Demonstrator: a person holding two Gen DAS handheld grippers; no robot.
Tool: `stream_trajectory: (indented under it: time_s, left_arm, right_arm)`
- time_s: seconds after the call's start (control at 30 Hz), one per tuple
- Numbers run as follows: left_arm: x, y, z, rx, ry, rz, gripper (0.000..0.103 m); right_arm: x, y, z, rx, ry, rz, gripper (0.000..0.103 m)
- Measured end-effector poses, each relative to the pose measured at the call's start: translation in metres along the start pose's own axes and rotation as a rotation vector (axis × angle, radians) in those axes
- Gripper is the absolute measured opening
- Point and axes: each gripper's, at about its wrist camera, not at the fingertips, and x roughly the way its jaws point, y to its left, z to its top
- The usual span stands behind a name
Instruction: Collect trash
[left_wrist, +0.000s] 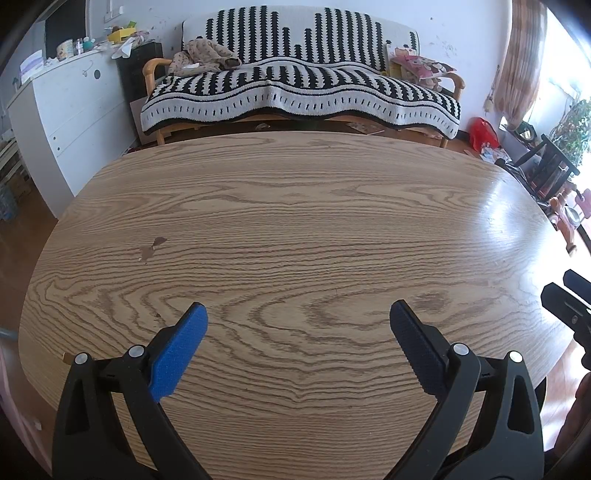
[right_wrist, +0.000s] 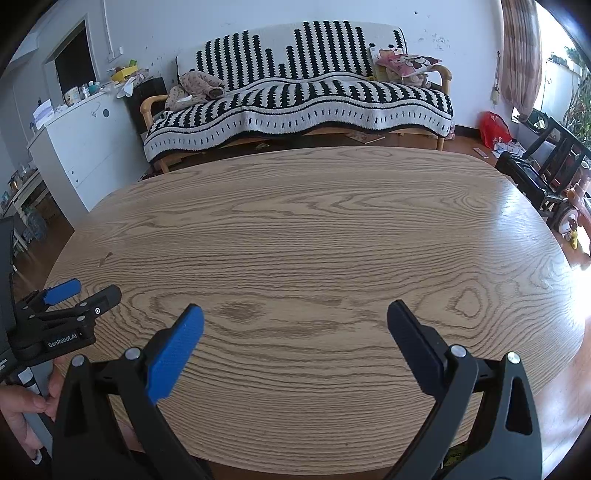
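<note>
My left gripper (left_wrist: 298, 314) is open and empty, held low over the near part of a wooden oval table (left_wrist: 295, 206). My right gripper (right_wrist: 295, 314) is also open and empty over the same table (right_wrist: 295, 221). Each gripper shows in the other's view: the right one at the right edge of the left wrist view (left_wrist: 565, 295), the left one at the left edge of the right wrist view (right_wrist: 83, 291). I see no trash on the tabletop; only a small brown chip mark (left_wrist: 151, 248) shows on its left side.
A sofa with a black-and-white blanket (left_wrist: 303, 88) stands beyond the table. A white cabinet (left_wrist: 70, 107) is at the left. A red bag (left_wrist: 482, 133), a dark chair (right_wrist: 546, 162) and toys (right_wrist: 570, 218) are on the floor at the right.
</note>
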Motion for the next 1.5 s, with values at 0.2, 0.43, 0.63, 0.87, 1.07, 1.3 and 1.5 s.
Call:
stream_trajectory:
  time_s: [0.2,0.43,0.63,0.87,1.07,1.3,1.5]
  left_arm:
    - [0.0006,0.0000,0.0001,0.001,0.001,-0.001,0.096]
    - [0.0001,-0.0003,-0.0002,0.000,0.000,0.000,0.096]
    - [0.0000,-0.0002,-0.0003,0.001,0.000,0.000,0.096]
    - [-0.0002,-0.0005,-0.0004,0.000,0.001,0.000,0.096]
    - [0.0013,0.0009,-0.0014,-0.003,0.004,0.001,0.096]
    - [0.0028,0.0016,-0.0016,-0.001,0.010,0.000,0.096]
    - [0.0032,0.0023,-0.0028,0.000,0.011,0.001,0.096]
  right_arm:
    - [-0.0009,0.0001,-0.0003,-0.001,0.002,0.003,0.096]
    - [-0.0010,0.0000,-0.0003,-0.002,0.001,0.002,0.096]
    - [-0.0011,-0.0001,0.0000,-0.002,0.001,0.002,0.096]
    - [-0.0013,0.0001,0.0000,-0.002,0.000,0.001,0.096]
    - [-0.0015,-0.0002,0.0001,-0.002,0.001,0.002,0.096]
    - [-0.0026,-0.0017,0.0002,-0.003,0.002,0.003,0.096]
    - [-0.0026,-0.0020,0.0003,-0.004,0.003,0.003,0.096]
